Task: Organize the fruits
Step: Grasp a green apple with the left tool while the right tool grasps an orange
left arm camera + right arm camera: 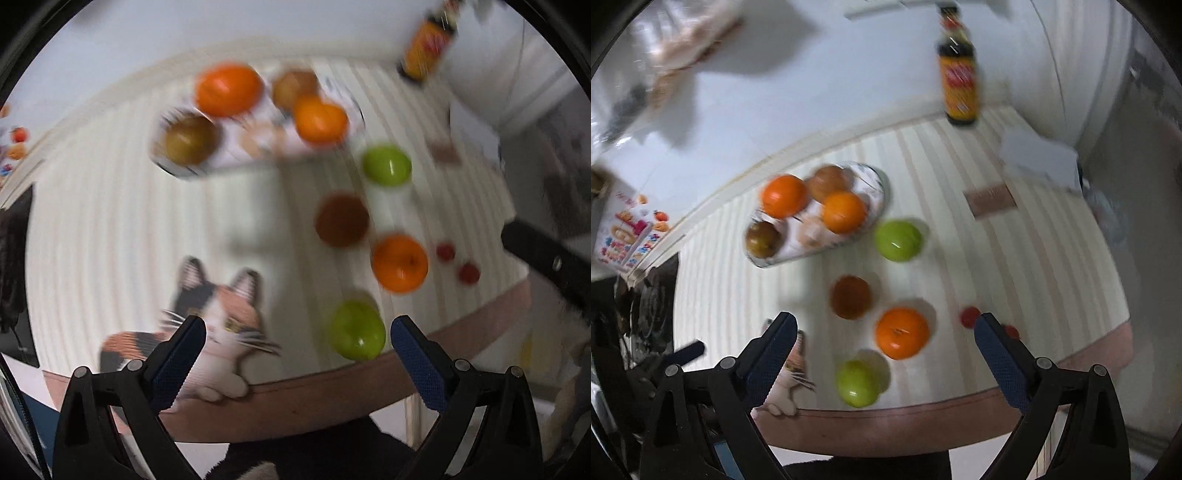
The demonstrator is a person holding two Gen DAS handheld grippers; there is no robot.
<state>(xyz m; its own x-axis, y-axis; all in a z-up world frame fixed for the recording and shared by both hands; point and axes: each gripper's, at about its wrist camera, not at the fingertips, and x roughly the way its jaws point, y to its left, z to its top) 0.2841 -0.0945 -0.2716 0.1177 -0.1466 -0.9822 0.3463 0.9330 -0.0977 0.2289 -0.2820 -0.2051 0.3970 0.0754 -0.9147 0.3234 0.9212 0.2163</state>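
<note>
Both views motion-blurred. Left gripper jaws wide apart, nothing between the pads; right gripper the same, wide and empty, above the striped mat.

Landmark is the plate, far-left part of the mat. On it: 2 oranges and 2 brownish fruits.

Loose on the mat, all nearer the camera than the plate:
- green apple just beside the plate's right edge
- dark brown fruit in front of the plate
- orange beyond that
- 2nd green apple farthest from the plate, near the mat's front border
- 2 small red fruits right of the loose orange

Cat picture on the mat's near-left corner. Dark sauce bottle stands well behind the plate, to the right.
</note>
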